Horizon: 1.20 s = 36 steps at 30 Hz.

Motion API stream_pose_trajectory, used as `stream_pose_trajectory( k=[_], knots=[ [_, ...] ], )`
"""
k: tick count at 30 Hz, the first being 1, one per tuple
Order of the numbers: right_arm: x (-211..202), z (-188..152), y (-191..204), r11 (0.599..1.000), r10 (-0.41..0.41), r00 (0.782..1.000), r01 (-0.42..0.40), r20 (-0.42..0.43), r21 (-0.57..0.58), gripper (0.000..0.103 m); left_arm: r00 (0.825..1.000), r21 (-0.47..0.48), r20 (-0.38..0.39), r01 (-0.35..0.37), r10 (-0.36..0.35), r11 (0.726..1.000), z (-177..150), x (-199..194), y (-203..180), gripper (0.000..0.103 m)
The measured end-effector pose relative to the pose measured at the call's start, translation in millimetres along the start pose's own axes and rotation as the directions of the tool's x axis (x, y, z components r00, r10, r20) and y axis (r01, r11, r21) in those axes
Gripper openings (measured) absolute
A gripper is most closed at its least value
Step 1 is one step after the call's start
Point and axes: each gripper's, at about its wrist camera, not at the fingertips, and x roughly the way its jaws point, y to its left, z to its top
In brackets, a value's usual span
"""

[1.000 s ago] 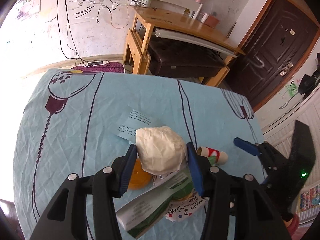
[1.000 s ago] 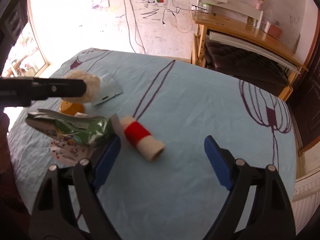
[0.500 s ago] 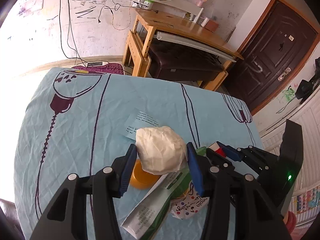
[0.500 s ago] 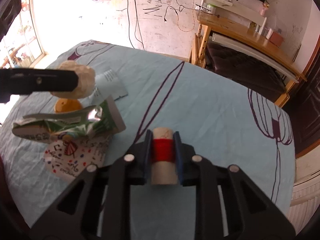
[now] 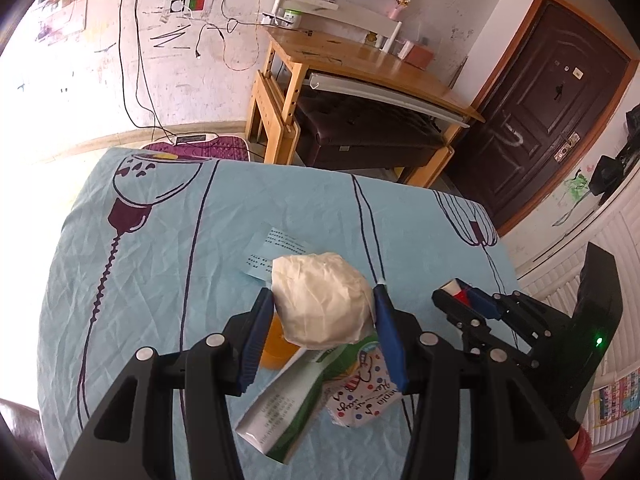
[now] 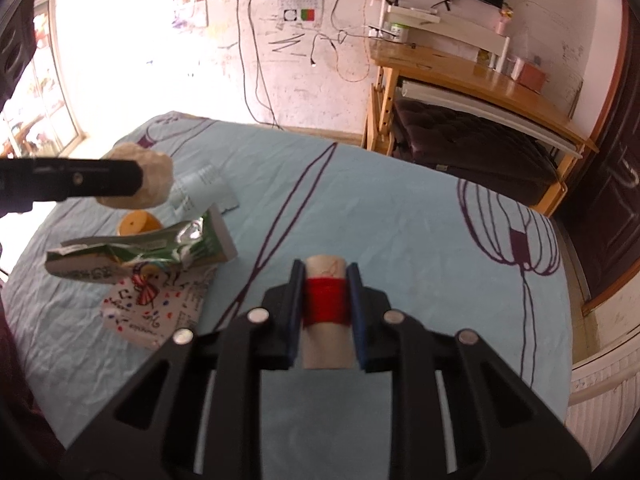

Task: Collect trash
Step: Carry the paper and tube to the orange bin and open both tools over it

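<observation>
My left gripper (image 5: 322, 300) is shut on a crumpled white paper ball (image 5: 322, 300), held above the table; the ball (image 6: 138, 180) also shows in the right wrist view. My right gripper (image 6: 325, 280) is shut on a cardboard spool with red thread (image 6: 325, 308), lifted a little off the blue tablecloth (image 6: 400, 220); from the left wrist view this gripper (image 5: 460, 292) is at the right. On the cloth lie an orange lid (image 6: 138, 223), a green-and-white wrapper (image 6: 136, 252), a dotted paper packet (image 6: 154, 308) and a pale blue leaflet (image 6: 204, 192).
Beyond the table's far edge stand a wooden desk (image 5: 360, 60) with a dark bench under it, a dark door (image 5: 560, 120) at the right, and cables on the wall. A radiator (image 6: 600, 400) is beside the table's right edge.
My right gripper went from open around the spool to shut on it, then raised it slightly off the cloth. The left gripper kept still with the paper ball.
</observation>
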Motion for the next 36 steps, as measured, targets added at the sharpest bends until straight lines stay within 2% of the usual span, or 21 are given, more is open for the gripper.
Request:
stream_pose_trajectory(
  k=[10,21,27,36],
  knots=[
    [-29.7,-14.9,-35.0,0.997,-0.013,0.998,0.009,0.064,0.075,0.02,0.999,0.062,0.022,-0.027,0.026,0.998,0.2,-11.4,-32.8,0.046],
    [-75.2,-43.7,-88.2,0.98,-0.062,0.986,0.031,0.157,0.195,0.02,0.999,0.169,0.038,-0.023,0.017,0.985,-9.6,-18.5,-97.7,0.046],
    [-97.0,-73.9,-131.1,0.956,-0.106,0.977,0.048,0.188,0.288,0.02,0.999,0.24,0.039,-0.01,0.0,0.971,-17.0,-20.4,-139.5,0.046],
    [-126.1,-127.9,-196.3,0.898,-0.193,0.962,0.095,0.192,0.429,0.02,0.999,0.328,0.021,0.033,-0.042,0.944,-28.4,-19.0,-202.8,0.046]
  ],
)
